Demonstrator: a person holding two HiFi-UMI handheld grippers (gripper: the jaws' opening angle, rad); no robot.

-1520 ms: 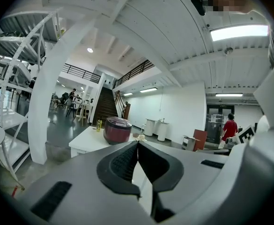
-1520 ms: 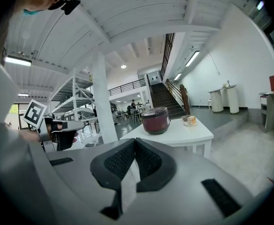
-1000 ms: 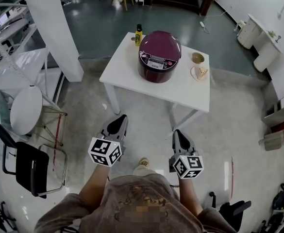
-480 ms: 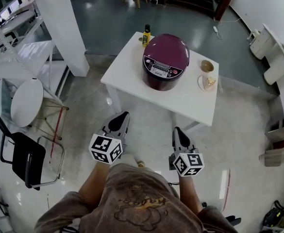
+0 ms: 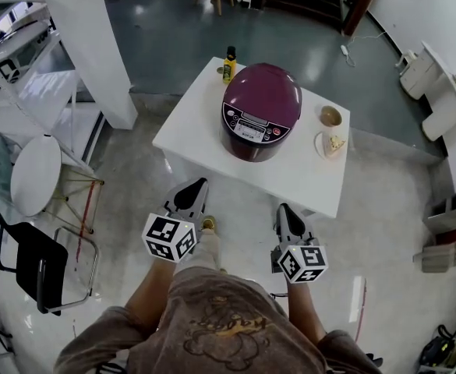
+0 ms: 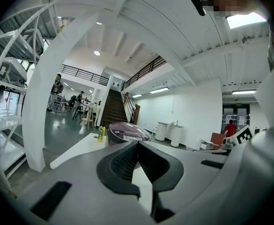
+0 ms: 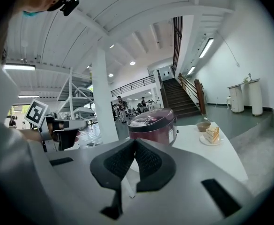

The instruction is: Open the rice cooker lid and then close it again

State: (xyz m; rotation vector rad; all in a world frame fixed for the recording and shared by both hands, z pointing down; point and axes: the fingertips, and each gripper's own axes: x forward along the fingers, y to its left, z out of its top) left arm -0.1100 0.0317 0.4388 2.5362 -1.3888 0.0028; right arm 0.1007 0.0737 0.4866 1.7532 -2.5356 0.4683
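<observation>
The cooker has a glossy maroon shell, smooth like moulded plastic. The counter is smooth, matt white. The floor is polished and mirrors the lamps. The left gripper and right gripper look like matt grey plastic; their fingers are black and finely ribbed. The chair has a dull black seat on shiny metal tubing.

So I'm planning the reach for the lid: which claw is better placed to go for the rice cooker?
Right, marginally. The right claw sits closer in line with the rice cooker; the left claw is offset further sideways. Both are shut, empty and short of the table.
</observation>
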